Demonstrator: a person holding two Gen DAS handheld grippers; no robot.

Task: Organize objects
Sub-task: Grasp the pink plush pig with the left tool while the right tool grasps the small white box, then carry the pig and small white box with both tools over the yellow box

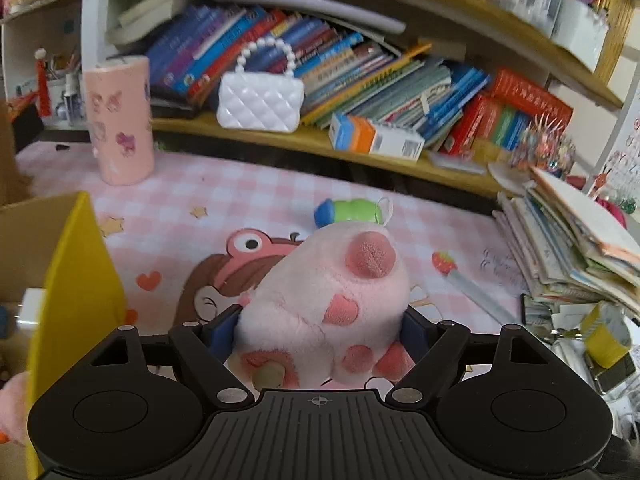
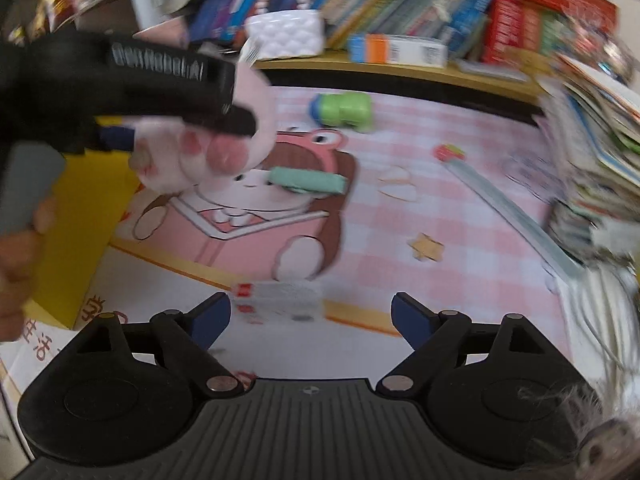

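My left gripper (image 1: 318,330) is shut on a pink plush toy (image 1: 324,292) with darker pink spots and holds it above the pink checked mat (image 1: 240,188). In the right wrist view the toy (image 2: 208,136) hangs in the left gripper (image 2: 168,92) beside the yellow box (image 2: 84,216). My right gripper (image 2: 310,314) is open and empty, low over a small white card (image 2: 280,302). A green and blue toy (image 1: 350,212) lies behind the plush; it also shows in the right wrist view (image 2: 340,110). A teal eraser-like block (image 2: 306,180) lies mid-mat.
The yellow box (image 1: 76,280) stands at the left. A pink cylinder (image 1: 120,120) stands at back left. A white quilted purse (image 1: 260,98) and an orange-blue carton (image 1: 376,138) sit on the bookshelf. A stack of books (image 1: 572,236) and a ruler (image 2: 512,212) lie at right.
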